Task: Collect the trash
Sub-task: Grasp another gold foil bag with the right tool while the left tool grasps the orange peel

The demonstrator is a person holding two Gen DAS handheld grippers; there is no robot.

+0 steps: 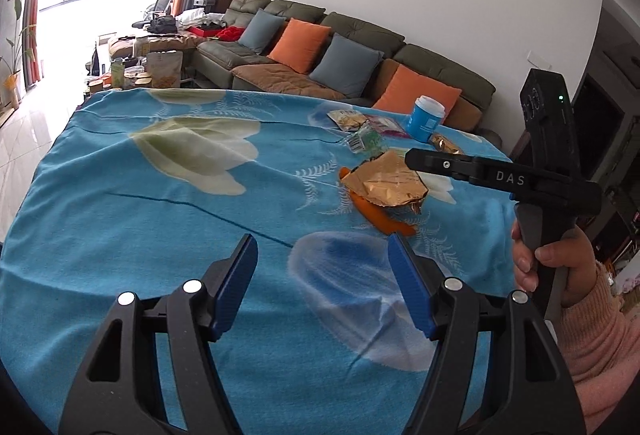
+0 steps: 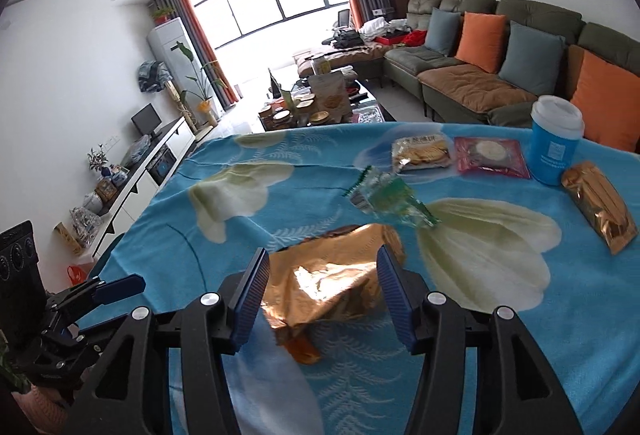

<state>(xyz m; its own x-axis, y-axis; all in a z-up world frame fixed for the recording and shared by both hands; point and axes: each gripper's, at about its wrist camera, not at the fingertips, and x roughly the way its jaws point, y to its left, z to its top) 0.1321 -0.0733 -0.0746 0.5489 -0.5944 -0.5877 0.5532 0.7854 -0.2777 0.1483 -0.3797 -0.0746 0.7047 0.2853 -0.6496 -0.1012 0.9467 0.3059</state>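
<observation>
A crumpled gold foil wrapper (image 2: 332,275) lies on the blue flowered tablecloth (image 2: 580,315), with an orange scrap (image 2: 302,349) under its near end. My right gripper (image 2: 320,283) is open, one blue pad on each side of the wrapper and not pressing it. In the left wrist view that gripper (image 1: 414,158) hangs just above the wrapper (image 1: 384,181), held by a hand (image 1: 560,263). My left gripper (image 1: 320,275) is open over bare cloth (image 1: 160,235), with nothing between its fingers. A clear green wrapper (image 2: 390,201) lies beyond the gold one.
Farther back on the table lie a biscuit packet (image 2: 422,153), a pink packet (image 2: 490,157), a blue lidded cup (image 2: 554,143) and a gold packet (image 2: 600,207). A sofa (image 2: 460,75) stands behind the table. My left gripper (image 2: 120,285) sits at the table's left edge.
</observation>
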